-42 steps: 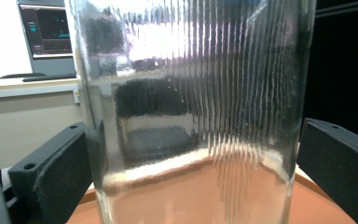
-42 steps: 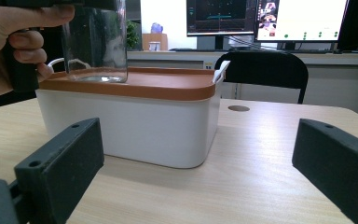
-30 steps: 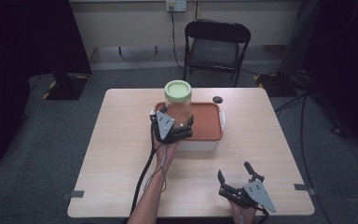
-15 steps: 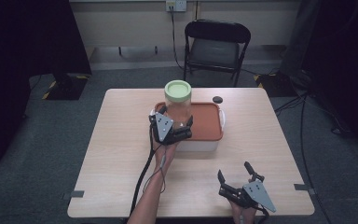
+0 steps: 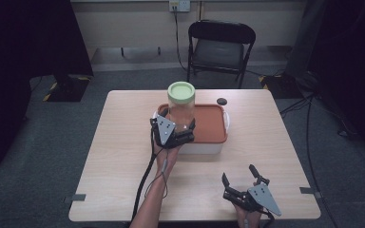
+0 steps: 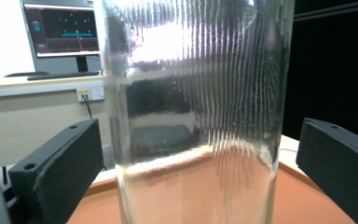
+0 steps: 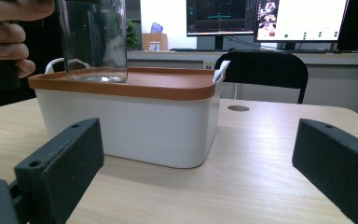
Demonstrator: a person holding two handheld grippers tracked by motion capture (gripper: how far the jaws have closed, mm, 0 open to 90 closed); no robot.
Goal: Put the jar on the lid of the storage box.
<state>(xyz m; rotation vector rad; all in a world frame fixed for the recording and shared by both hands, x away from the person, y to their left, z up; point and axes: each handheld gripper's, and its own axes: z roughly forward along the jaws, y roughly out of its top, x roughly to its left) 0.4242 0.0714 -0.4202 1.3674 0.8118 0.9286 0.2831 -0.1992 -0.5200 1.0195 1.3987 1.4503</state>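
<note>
Standing between spread left gripper fingers, untouched: glass jar; right gripper fingers spread

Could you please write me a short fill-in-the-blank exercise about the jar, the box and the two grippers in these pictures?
1. The glass jar has a pale ____ lid.
2. The jar stands on the box's ____ lid.
3. The left gripper has one jaw on each side of the ____, not yet touching it.
4. The right gripper is ____, near the table's front edge.

Missing words: green; orange; jar; open
</note>
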